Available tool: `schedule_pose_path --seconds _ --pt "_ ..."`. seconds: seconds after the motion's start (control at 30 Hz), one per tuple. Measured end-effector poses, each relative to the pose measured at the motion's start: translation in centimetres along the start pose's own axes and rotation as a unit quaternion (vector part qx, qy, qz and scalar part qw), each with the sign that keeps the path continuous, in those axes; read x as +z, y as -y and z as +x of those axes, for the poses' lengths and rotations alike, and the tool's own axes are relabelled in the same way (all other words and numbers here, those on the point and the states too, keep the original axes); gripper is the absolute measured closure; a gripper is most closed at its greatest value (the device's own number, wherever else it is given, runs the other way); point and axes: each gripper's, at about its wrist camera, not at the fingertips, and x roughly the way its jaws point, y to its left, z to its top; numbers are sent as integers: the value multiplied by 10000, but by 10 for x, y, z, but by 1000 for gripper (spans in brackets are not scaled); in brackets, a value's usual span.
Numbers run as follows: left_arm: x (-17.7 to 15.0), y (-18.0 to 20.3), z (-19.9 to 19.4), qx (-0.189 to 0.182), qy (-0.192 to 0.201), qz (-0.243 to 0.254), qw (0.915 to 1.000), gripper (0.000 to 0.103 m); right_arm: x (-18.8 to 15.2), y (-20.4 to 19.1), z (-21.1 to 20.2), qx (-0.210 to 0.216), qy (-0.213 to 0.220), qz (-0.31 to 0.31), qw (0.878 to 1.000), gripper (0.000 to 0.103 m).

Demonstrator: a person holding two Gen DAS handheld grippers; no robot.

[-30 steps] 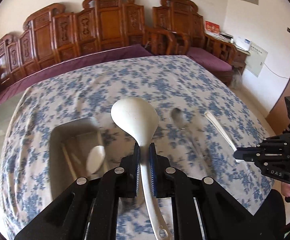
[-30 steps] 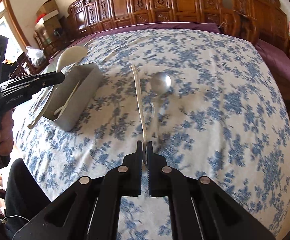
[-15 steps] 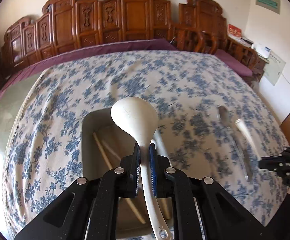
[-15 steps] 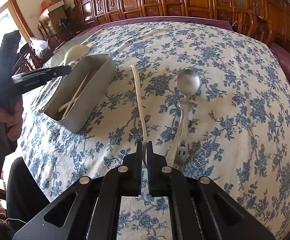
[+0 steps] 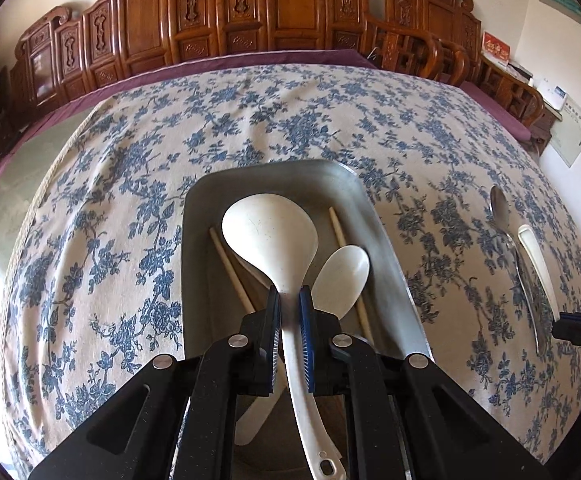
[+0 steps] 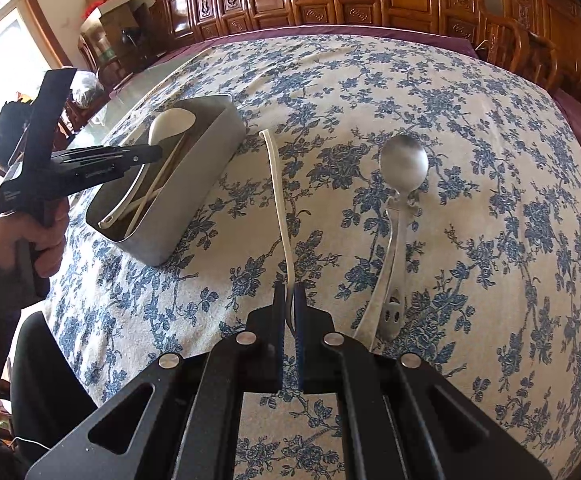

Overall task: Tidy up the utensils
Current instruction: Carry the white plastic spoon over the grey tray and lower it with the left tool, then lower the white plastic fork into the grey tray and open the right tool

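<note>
Blue-flowered cloth (image 5: pixel 138 208) under carved wooden chairs (image 5: pixel 226 12); left tool (image 5: pixel 289 309) grips ladle (image 5: pixel 270 236), right tool (image 6: pixel 289 300) a white utensil (image 6: pixel 276 184).

Count: 1 metal tray (image 5: pixel 386 248). 2 white ladles: large ladle (image 5: pixel 270 236), smaller ladle (image 5: pixel 342 276). 2 wooden chopsticks (image 5: pixel 230 268). 1 metal spoon (image 6: pixel 404 164). 1 white flat utensil (image 6: pixel 278 196). 2 tongs: left tongs (image 5: pixel 289 320), right tongs (image 6: pixel 289 312).
</note>
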Motion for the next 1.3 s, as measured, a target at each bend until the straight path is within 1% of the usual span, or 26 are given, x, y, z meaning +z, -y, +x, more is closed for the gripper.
schedule_pose_path --seconds 0.1,0.33,0.5,0.8,0.87,0.97,1.13,1.2,1.3 --pt "-1 -2 0 -2 2 -44 10000 92 1 -4 1 1 -7 -33 10000 98" --pt "-8 -7 -11 -23 159 -85 9998 87 2 -11 6 22 -57 -53 10000 98" --pt "-16 -9 -29 -24 388 -56 9992 87 8 -20 9 85 -27 -45 9999 98" --pt "-26 -25 -56 -170 757 -234 9967 87 28 -49 2 306 148 -99 9994 98" --pt "-26 -30 -57 -170 780 -260 9965 87 31 -58 2 347 159 -149 9992 98" --pt "-26 -40 -57 -49 807 -289 9963 87 35 -73 3 433 173 -236 9986 98" --pt "-26 -65 -52 38 748 -556 9956 87 48 -96 10 548 218 -350 9976 98" --pt "-26 -75 -50 148 719 -640 9952 87 54 -103 14 598 246 -340 9973 98" --pt "-27 -87 -49 193 705 -780 9943 87 65 -113 22 646 312 -274 9970 98"
